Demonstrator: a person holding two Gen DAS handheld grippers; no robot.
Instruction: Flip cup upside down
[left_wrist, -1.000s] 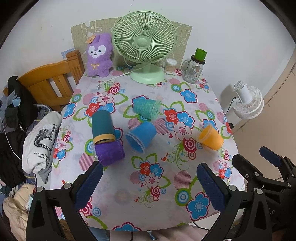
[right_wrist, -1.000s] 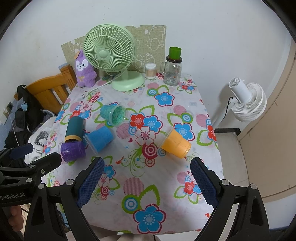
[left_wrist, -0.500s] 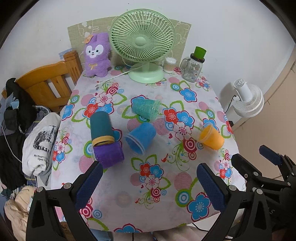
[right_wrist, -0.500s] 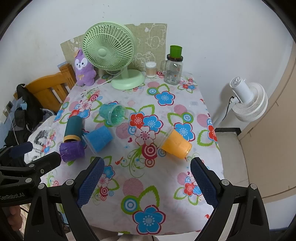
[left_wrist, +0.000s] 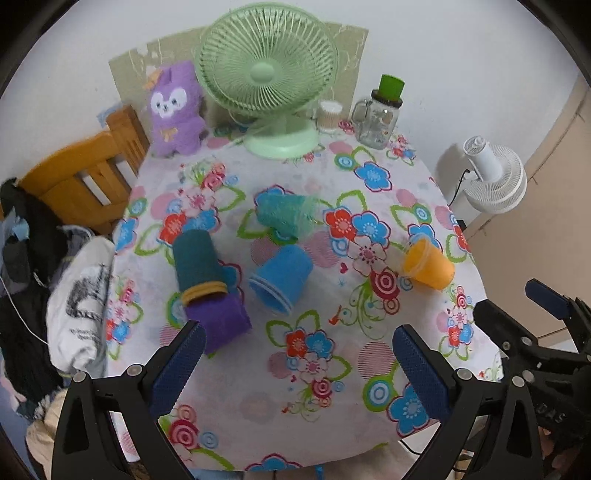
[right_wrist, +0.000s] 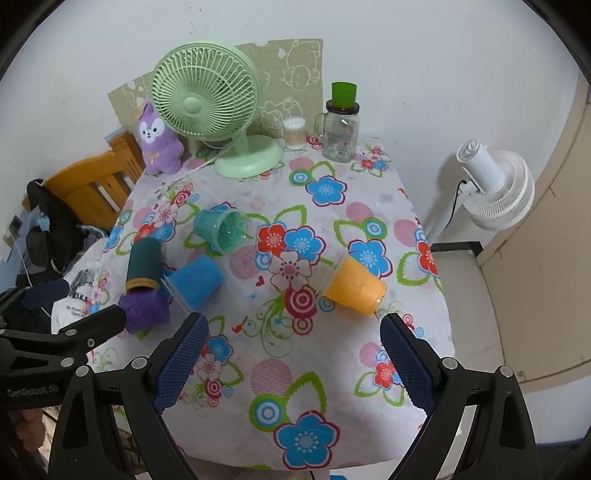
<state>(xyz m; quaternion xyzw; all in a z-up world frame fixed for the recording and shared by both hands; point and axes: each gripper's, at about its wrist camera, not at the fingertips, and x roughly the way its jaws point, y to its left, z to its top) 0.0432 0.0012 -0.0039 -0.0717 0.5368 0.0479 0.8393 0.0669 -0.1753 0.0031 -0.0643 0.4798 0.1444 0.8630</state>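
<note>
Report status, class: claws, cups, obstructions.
Left claw open, empty. Right claw open, empty. Orange cup lying sideways nearest the right claw, not yet flipped. Nothing between them.

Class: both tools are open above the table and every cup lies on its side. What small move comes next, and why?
Probably lower the right tool toward the orange cup. It lies nearest, apart from the others, and the tool is open and holds nothing.

Our flowered surface (right_wrist: 295, 376)

We see four tipped cups (right_wrist: 354, 286), a green fan (right_wrist: 207, 107), plush toy (right_wrist: 159, 142) and jar (right_wrist: 340, 125) lying on it.
</note>
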